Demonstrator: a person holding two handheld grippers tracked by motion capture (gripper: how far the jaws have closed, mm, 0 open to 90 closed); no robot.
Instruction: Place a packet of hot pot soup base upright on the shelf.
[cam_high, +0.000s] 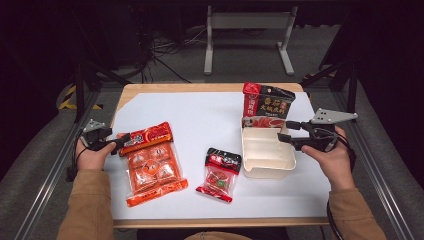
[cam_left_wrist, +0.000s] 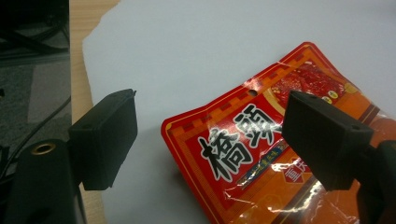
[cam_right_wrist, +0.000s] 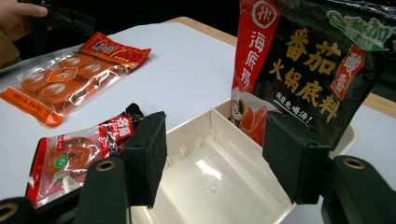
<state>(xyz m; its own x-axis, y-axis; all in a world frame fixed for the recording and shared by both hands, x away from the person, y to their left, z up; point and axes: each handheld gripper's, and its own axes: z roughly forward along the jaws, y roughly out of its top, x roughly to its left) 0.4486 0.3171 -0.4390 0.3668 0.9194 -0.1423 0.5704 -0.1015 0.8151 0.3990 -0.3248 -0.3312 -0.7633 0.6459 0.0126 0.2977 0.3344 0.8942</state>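
Left gripper (cam_high: 124, 140) sits spread wide at the orange packet's (cam_high: 152, 162) top edge, lower left of the tabletop (cam_high: 210, 115), nothing pinched. Right gripper (cam_high: 283, 131) hangs released over the cream tray (cam_high: 265, 155).

From the left gripper view, the orange packet (cam_left_wrist: 261, 154) runs off the bottom and right edges, and one black pad covers part of its print. In the right gripper view, the black-and-red sauce pouch (cam_right_wrist: 317, 65) is cut by the top and right edges, its foot hidden inside the cream tray (cam_right_wrist: 205, 172), whose near end is lost behind the jaws. From the high view, the small print on the little red packet (cam_high: 220, 172) is too fine to read.
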